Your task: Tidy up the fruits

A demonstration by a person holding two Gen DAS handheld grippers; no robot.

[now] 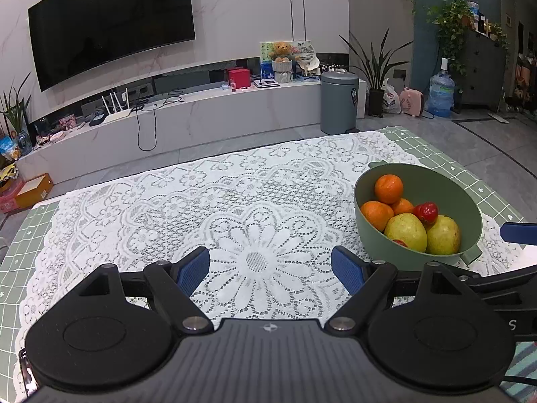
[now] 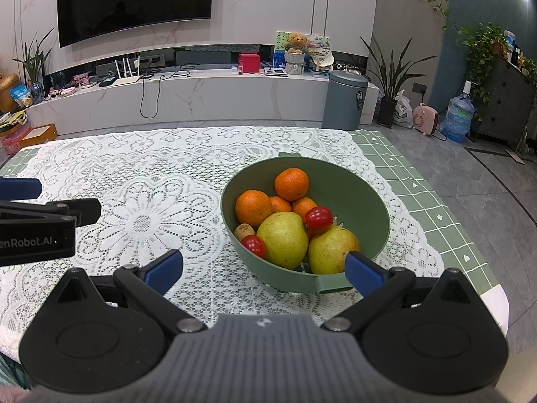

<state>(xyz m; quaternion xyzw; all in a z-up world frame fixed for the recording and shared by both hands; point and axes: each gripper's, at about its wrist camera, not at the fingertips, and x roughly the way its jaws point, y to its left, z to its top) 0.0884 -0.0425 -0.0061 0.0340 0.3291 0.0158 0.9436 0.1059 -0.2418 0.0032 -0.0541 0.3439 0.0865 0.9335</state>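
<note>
Both grippers are hovering low over the table, side by side. The left gripper (image 1: 270, 267) is pointing at the white lace cloth (image 1: 201, 201), its blue fingers (image 1: 193, 268) spread wide and holding nothing. The right gripper (image 2: 263, 270) is facing the green bowl (image 2: 355, 194), also spread wide and empty; its right finger (image 2: 364, 273) is sitting just beside the bowl's near rim.

The bowl is standing on the lace cloth. Inside are lying four oranges (image 2: 253, 207), two yellow-green pears (image 2: 283, 239), two small red tomatoes (image 2: 318, 219) and a small brown fruit (image 2: 244, 230), all piled together.
</note>
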